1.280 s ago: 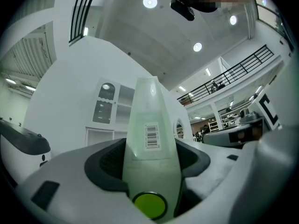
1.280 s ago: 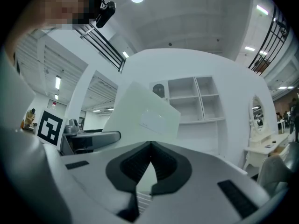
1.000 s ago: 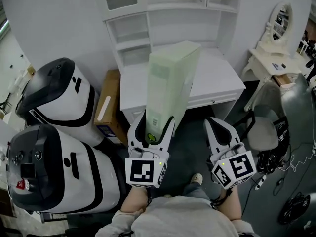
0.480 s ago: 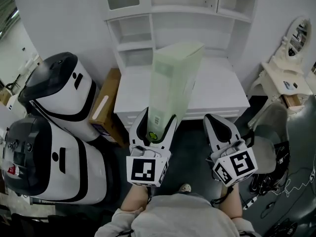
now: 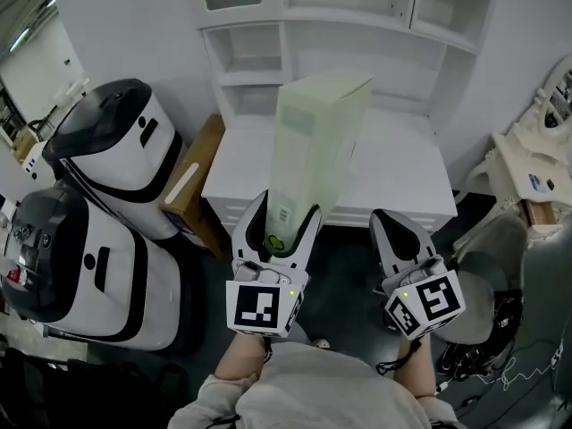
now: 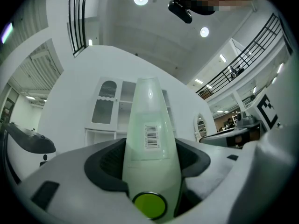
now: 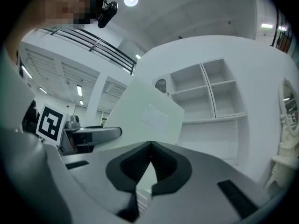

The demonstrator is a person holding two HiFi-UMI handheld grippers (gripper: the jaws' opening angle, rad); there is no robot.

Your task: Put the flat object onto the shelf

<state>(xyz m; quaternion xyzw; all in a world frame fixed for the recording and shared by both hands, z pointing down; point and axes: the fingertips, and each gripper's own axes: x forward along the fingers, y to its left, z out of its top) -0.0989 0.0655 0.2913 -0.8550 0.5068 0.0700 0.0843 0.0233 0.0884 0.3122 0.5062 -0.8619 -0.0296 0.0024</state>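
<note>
the desk shows bare white surface across its width, and the shelf above it has open-fronted bays, the middle one the widest. a cardboard box stands just beside the desk's left side, with two bulky white-and-black machines crowding that flank. a grey chair stands near the right corner.

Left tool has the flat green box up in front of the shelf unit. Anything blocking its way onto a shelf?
Nothing visible does. The flat green box, clamped upright in the left tool, faces the white shelf unit across a bare desk top. The open compartments in view look empty. The right tool is shut, off to the side.
</note>
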